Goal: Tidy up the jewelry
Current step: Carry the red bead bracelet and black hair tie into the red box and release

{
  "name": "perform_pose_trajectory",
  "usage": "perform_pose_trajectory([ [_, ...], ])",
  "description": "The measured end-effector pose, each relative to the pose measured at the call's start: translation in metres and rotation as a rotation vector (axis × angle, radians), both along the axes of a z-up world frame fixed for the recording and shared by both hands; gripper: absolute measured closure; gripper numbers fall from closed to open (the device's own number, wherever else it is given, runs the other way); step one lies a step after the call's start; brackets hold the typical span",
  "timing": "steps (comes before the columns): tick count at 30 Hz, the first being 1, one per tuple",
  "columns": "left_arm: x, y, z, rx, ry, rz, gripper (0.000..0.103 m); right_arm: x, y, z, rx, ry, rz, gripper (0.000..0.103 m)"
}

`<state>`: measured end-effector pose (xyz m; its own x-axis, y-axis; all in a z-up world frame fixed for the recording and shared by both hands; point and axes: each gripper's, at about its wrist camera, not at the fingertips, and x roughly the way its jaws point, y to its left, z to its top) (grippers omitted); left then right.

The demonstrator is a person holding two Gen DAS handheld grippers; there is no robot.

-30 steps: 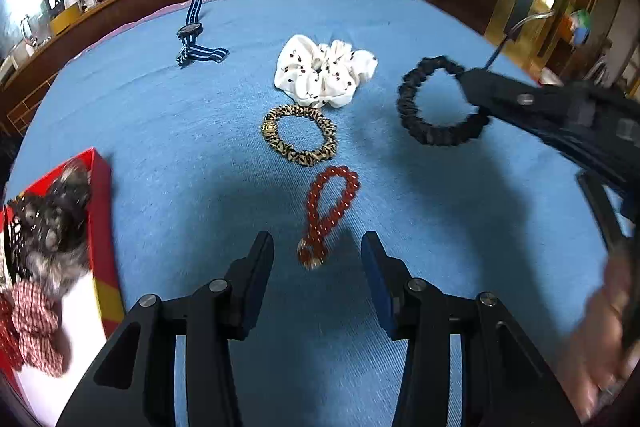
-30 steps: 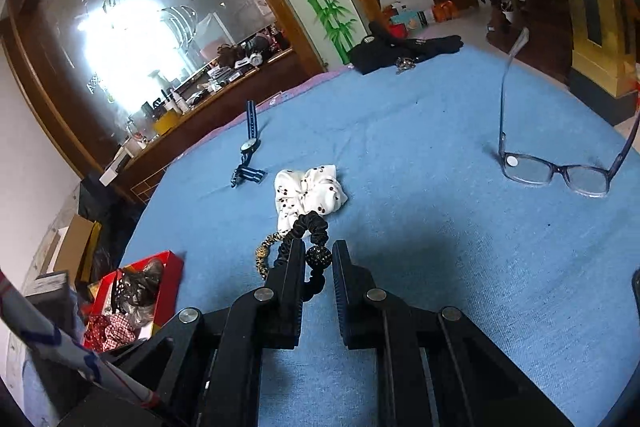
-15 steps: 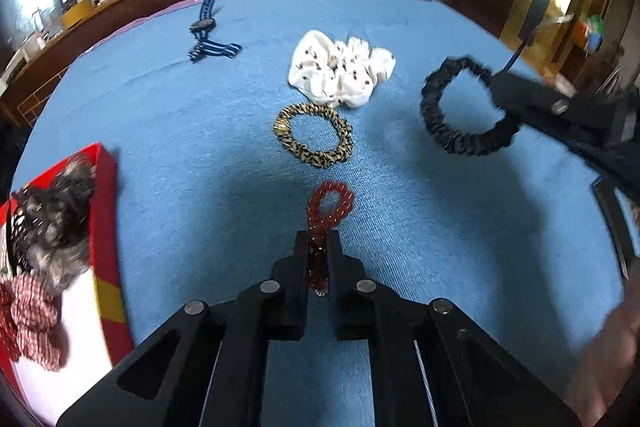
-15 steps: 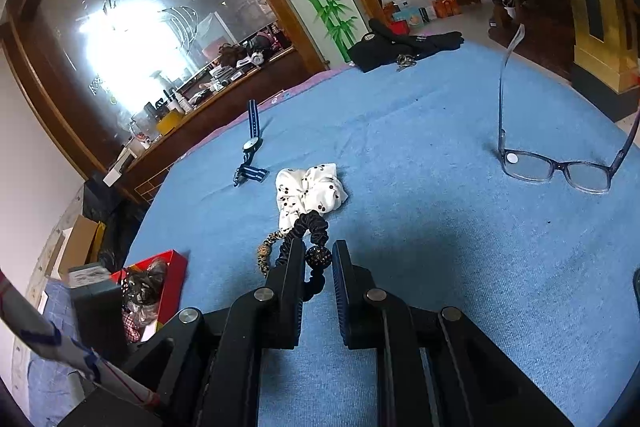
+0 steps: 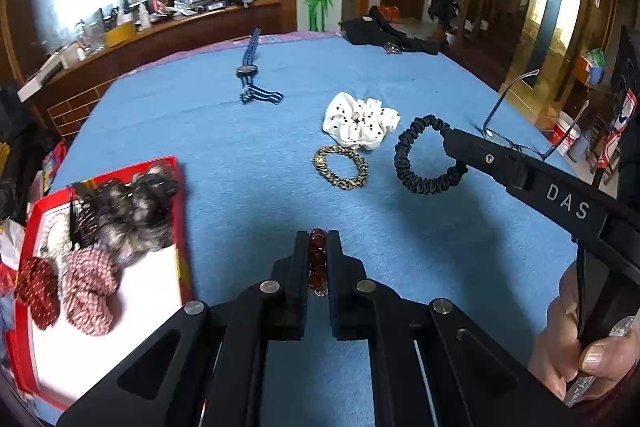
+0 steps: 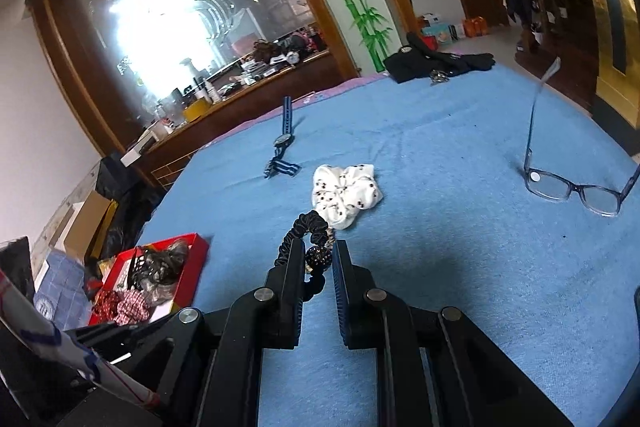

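My left gripper [image 5: 317, 239] is shut on a red bead bracelet [image 5: 317, 259], held just above the blue tablecloth [image 5: 248, 155]. My right gripper [image 6: 316, 253] is shut on a black scrunchie [image 6: 301, 227] with a beaded ball; in the left wrist view that black scrunchie [image 5: 416, 183] hangs as a loop from the right gripper's finger [image 5: 480, 155]. A leopard-print scrunchie [image 5: 340, 167] and a white dotted scrunchie [image 5: 360, 123] lie on the cloth. The red tray [image 5: 176, 227] at the left holds several hair ties and a claw clip.
A blue striped watch [image 5: 250, 75] lies far back. Glasses [image 6: 572, 187] stand at the right. Dark clothing [image 5: 384, 35] sits at the table's far edge. A person's hand [image 5: 580, 339] holds the right gripper's handle. The red tray [image 6: 188, 247] also shows at the left.
My left gripper closed on the red bead bracelet and lifted it off the cloth, drawing back toward the tray. The right gripper kept its hold on the black scrunchie, shifting slightly.
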<state>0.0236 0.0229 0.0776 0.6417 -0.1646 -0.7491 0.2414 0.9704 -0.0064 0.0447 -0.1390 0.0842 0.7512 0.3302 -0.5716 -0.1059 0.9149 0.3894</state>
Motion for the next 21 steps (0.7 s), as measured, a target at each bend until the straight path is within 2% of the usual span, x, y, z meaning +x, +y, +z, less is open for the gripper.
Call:
perform_pose_trajectory([
  [9, -0.025, 0.013, 0.003, 0.039, -0.062, 0.038, 0.096, -0.032, 0.014, 0.004, -0.028, -0.001, 0.046, 0.088],
  [21, -0.042, 0.030, 0.007, 0.041, -0.103, 0.063, 0.096, -0.053, 0.037, 0.010, -0.058, 0.002, 0.087, 0.088],
])
